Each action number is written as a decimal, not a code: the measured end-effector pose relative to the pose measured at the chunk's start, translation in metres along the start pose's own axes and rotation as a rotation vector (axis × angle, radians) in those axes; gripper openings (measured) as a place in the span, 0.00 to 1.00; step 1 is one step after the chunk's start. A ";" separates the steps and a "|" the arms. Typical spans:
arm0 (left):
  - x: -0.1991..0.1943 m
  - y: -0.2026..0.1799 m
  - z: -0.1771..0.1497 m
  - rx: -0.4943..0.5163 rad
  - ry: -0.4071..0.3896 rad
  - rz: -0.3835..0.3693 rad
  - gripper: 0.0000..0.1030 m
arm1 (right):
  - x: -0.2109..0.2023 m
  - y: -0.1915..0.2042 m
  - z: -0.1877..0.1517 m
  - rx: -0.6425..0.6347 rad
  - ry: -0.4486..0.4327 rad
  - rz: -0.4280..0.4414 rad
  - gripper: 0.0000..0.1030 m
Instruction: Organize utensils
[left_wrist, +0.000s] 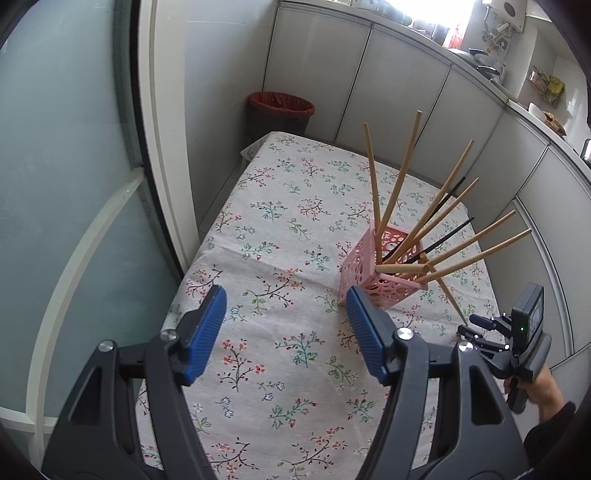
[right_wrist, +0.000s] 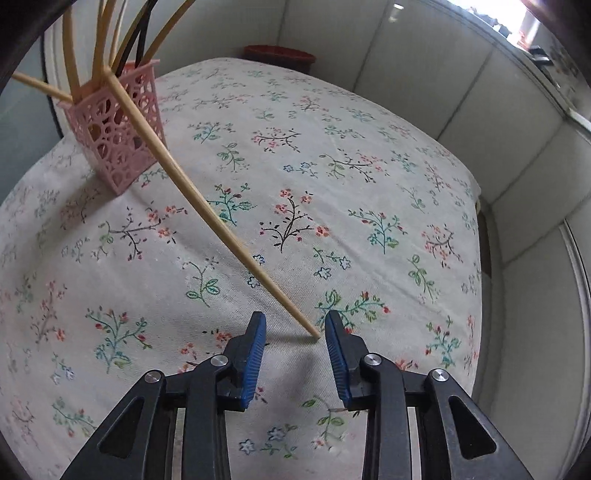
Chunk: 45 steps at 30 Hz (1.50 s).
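Note:
A pink perforated basket (left_wrist: 364, 264) (right_wrist: 118, 122) stands on the floral tablecloth (left_wrist: 280, 221) and holds several wooden chopsticks (left_wrist: 397, 188) and two black ones (left_wrist: 448, 232), fanned outward. One wooden chopstick (right_wrist: 207, 206) (left_wrist: 448, 295) leans from the basket's rim down to the cloth. Its tip lies between the pads of my right gripper (right_wrist: 295, 332), nearer the right pad and touching neither. The right gripper (left_wrist: 471, 326) is open and low over the table. My left gripper (left_wrist: 286, 317) hangs open and empty, just left of the basket.
A dark bin with a red liner (left_wrist: 280, 110) (right_wrist: 280, 55) sits on the floor past the table's far end. Grey cabinet fronts (left_wrist: 406, 92) run along the far side, a frosted glass door (left_wrist: 55, 184) along the left. A person's hand (left_wrist: 543, 391) grips the right handle.

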<state>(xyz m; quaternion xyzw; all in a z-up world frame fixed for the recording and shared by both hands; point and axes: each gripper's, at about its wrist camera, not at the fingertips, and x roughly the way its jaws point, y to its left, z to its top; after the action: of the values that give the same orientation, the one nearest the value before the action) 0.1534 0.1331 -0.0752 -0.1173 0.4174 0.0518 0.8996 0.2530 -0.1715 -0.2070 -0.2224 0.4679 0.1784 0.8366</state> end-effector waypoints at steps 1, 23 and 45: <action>-0.001 0.001 0.000 0.001 -0.003 0.007 0.66 | 0.003 -0.001 0.002 -0.025 0.002 0.018 0.27; -0.001 0.002 0.002 0.005 -0.030 0.033 0.66 | -0.116 0.025 0.013 -0.423 -0.172 0.015 0.05; -0.006 0.012 0.002 -0.102 -0.008 -0.076 0.66 | -0.304 0.038 0.114 -0.158 -0.476 -0.031 0.05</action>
<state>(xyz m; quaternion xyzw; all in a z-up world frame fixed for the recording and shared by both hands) 0.1483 0.1451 -0.0714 -0.1788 0.4058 0.0394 0.8955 0.1622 -0.1055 0.0996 -0.2460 0.2389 0.2489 0.9058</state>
